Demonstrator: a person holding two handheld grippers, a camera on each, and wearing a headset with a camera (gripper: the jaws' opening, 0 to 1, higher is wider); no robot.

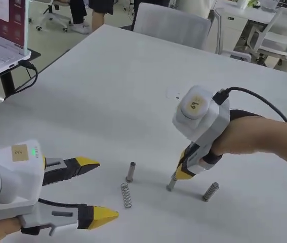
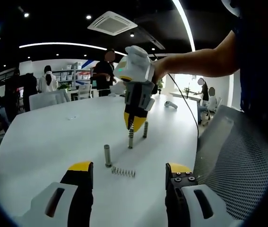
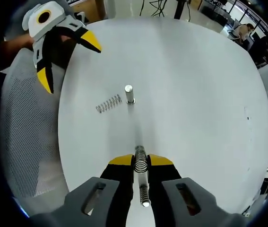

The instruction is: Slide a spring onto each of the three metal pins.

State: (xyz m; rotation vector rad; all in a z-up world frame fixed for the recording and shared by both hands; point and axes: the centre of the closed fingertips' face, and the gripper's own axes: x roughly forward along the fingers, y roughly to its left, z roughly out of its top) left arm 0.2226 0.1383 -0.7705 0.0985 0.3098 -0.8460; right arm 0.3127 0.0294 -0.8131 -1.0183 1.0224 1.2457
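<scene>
"What are my jaws doing?"

"My right gripper (image 1: 183,174) is pinched shut on a spring (image 3: 141,164) that sits on a pin (image 1: 171,183). My left gripper (image 1: 98,188) is wide open and holds nothing."

"What could go wrong?"

"If I push crooked, that pin may tip over. The loose spring (image 1: 126,195) lies on the table (image 1: 108,101) by the bare pin (image 1: 130,172)."

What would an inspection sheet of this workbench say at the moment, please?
Surface: white table, largely bare.
Job's things: bare pin upright; loose spring lying beside it; far pin wears a spring.
Clutter: nothing seen.
Grippers: left gripper jaws open, empty; right gripper jaws shut on held spring at the middle pin.
Cables: black cable from right gripper; laptop lead.
Surroundings: laptop, office chairs.
</scene>
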